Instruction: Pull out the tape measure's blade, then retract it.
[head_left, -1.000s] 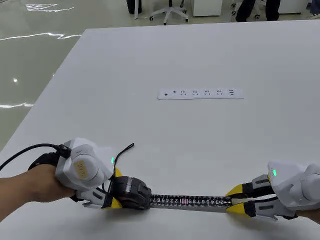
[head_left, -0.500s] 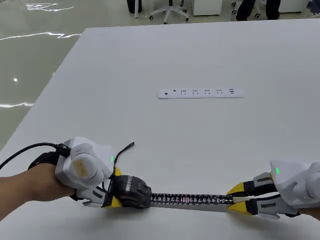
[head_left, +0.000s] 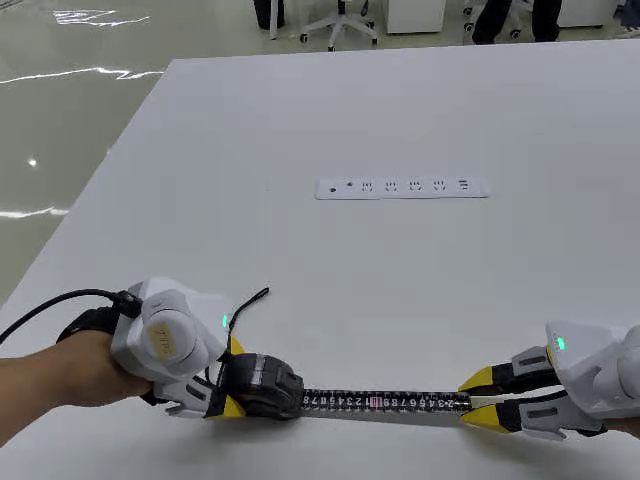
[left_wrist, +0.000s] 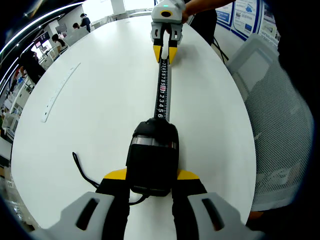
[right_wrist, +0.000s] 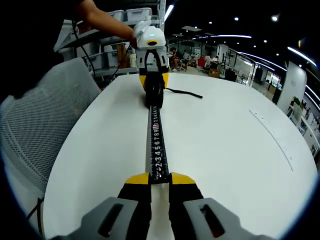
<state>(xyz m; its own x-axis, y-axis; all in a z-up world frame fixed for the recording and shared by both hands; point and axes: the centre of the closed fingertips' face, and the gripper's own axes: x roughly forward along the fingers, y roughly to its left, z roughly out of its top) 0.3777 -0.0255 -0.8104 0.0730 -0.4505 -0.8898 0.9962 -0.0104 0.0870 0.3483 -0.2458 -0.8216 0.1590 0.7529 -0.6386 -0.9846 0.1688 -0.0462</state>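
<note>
We hold the left gripper (head_left: 233, 376) clamped on the black tape measure (head_left: 262, 384). In the left gripper view its yellow-tipped jaws press against both sides of the case, which sits on the white table (head_left: 400, 280) near our left hand. Our right gripper (head_left: 472, 400) is closed on the free end of the blade (head_left: 385, 403), its yellow tips pinching it from both sides at the near right of the table. The blade runs straight between the two grippers, low over the tabletop, with its numbers facing up. A thin black strap (head_left: 250, 300) curls across the table just beside the left gripper. Farther out, near the middle of the table, lies a flat white power strip (head_left: 403, 187), well apart from the tape measure. Beyond the far edge we see a chair (head_left: 338, 25) on a glossy floor (head_left: 80, 100).
</note>
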